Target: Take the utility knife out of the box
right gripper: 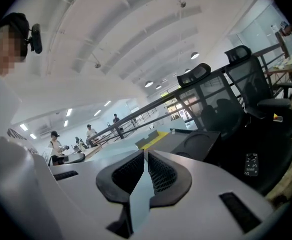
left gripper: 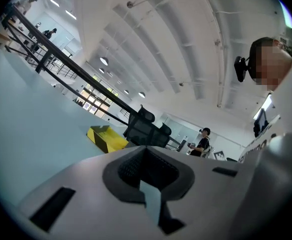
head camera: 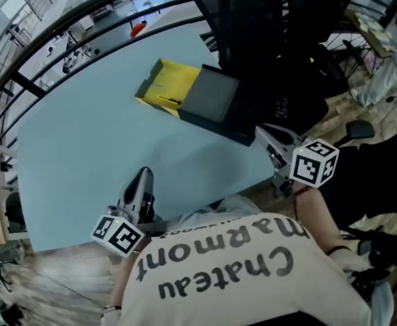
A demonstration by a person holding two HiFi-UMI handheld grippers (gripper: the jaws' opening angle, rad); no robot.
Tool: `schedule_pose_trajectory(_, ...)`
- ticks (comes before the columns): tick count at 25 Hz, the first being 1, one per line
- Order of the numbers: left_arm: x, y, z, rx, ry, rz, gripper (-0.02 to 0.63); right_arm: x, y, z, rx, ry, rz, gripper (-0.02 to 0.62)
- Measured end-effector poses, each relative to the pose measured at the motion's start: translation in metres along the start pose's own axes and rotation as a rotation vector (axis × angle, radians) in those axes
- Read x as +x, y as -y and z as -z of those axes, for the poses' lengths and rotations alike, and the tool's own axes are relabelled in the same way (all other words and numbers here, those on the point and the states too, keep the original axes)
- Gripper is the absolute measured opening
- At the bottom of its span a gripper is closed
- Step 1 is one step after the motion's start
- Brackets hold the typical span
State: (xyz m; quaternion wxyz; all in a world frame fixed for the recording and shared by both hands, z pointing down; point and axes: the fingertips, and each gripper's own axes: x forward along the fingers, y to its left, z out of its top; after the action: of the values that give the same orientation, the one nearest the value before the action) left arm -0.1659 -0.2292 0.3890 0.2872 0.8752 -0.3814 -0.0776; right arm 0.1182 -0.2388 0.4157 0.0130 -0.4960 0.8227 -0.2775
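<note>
A yellow box lies open far out on the pale blue table, its dark grey lid flat beside it on the right. A thin dark item rests at the box's near rim; I cannot tell whether it is the knife. My left gripper hovers over the table's near edge, shut and empty, well short of the box. My right gripper sits by the table's right edge close to the lid, its jaws together with nothing between them.
Black mesh office chairs crowd the table's far right side, one with a small remote on its seat. A black railing runs behind the table. A small red object lies beyond the far edge. People stand in the background.
</note>
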Motion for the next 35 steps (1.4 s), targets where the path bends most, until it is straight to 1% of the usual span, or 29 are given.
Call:
schedule_pose_trajectory(3, 0.009, 0.003, 0.009, 0.015, -0.074, 0.004, 0.003, 0.010, 0.008, 0.014, 0.059, -0.019, 0.020, 0.051)
schedule_pose_trajectory(5, 0.013, -0.003, 0.013, 0.018, -0.116, 0.009, 0.003, 0.019, 0.011, 0.024, 0.069, -0.045, 0.039, 0.051)
schedule_pose_trajectory(7, 0.021, -0.014, 0.020, 0.011, -0.159, 0.018, 0.003, 0.030, 0.012, 0.030, 0.041, -0.072, 0.055, 0.051)
schedule_pose_trajectory(9, 0.034, -0.028, 0.025, 0.011, -0.206, 0.027, 0.003, 0.040, 0.011, 0.032, -0.010, -0.089, 0.065, 0.051)
schedule_pose_trajectory(11, 0.052, -0.041, 0.025, 0.037, -0.255, 0.044, 0.003, 0.049, 0.006, 0.033, -0.056, -0.101, 0.067, 0.051)
schedule_pose_trajectory(12, 0.062, -0.046, 0.022, 0.065, -0.278, 0.052, 0.003, 0.053, 0.005, 0.034, -0.073, -0.110, 0.067, 0.051)
schedule_pose_trajectory(14, 0.083, -0.056, 0.014, 0.156, -0.322, 0.063, 0.003, 0.063, 0.005, 0.037, -0.088, -0.129, 0.087, 0.051)
schedule_pose_trajectory(16, 0.104, -0.065, 0.004, 0.272, -0.358, 0.084, 0.003, 0.074, 0.013, 0.036, -0.108, -0.131, 0.142, 0.048)
schedule_pose_trajectory(18, 0.126, -0.071, -0.004, 0.391, -0.385, 0.125, 0.003, 0.081, 0.020, 0.031, -0.146, -0.136, 0.181, 0.048)
schedule_pose_trajectory(19, 0.137, -0.072, -0.008, 0.448, -0.393, 0.151, 0.003, 0.083, 0.022, 0.030, -0.151, -0.145, 0.182, 0.048)
schedule_pose_trajectory(20, 0.149, -0.073, -0.012, 0.503, -0.400, 0.178, 0.003, 0.083, 0.022, 0.030, -0.141, -0.151, 0.176, 0.048)
schedule_pose_trajectory(22, 0.170, -0.075, -0.021, 0.612, -0.427, 0.228, 0.003, 0.079, 0.024, 0.028, -0.082, -0.137, 0.170, 0.048)
schedule_pose_trajectory(23, 0.180, -0.077, -0.024, 0.669, -0.459, 0.250, 0.003, 0.075, 0.026, 0.026, -0.042, -0.119, 0.178, 0.048)
schedule_pose_trajectory(27, 0.216, -0.085, -0.026, 0.920, -0.634, 0.342, 0.003, 0.056, 0.040, 0.019, 0.112, -0.026, 0.228, 0.048)
schedule_pose_trajectory(29, 0.235, -0.091, -0.018, 1.034, -0.706, 0.419, 0.003, 0.047, 0.048, 0.020, 0.165, -0.001, 0.250, 0.048)
schedule_pose_trajectory(31, 0.252, -0.102, -0.004, 1.139, -0.779, 0.498, 0.003, 0.039, 0.055, 0.025, 0.188, 0.004, 0.279, 0.048)
schedule_pose_trajectory(33, 0.263, -0.117, 0.012, 1.206, -0.875, 0.537, 0.003, 0.031, 0.061, 0.030, 0.195, 0.009, 0.311, 0.048)
schedule_pose_trajectory(35, 0.270, -0.132, 0.025, 1.240, -0.962, 0.545, 0.006, 0.025, 0.066, 0.032, 0.205, 0.020, 0.331, 0.048)
